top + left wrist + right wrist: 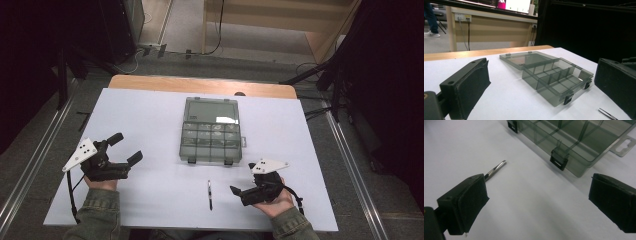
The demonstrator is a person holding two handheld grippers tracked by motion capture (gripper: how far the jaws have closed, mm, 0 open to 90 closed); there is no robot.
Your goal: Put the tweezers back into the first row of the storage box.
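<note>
A smoky clear compartment box [210, 140] lies open in the middle of the white table, its lid [211, 111] flat behind it and its dividers [554, 76] bare. Thin metal tweezers [210, 194] lie in front of the box, pointing toward it. My left gripper [127, 148] hovers left of the box, open and holding nothing. My right gripper [243, 178] is right of the tweezers, also open and holding nothing. In the right gripper view the tweezers' tip [496, 168] pokes out from behind the left jaw, and the box's front latch [559, 160] is just ahead.
The white table top [150, 115] ends in a wooden strip [200, 85] at the far side. Dark stands and cables ring the table on the floor. A hang tab [625, 146] sticks out from the box's side.
</note>
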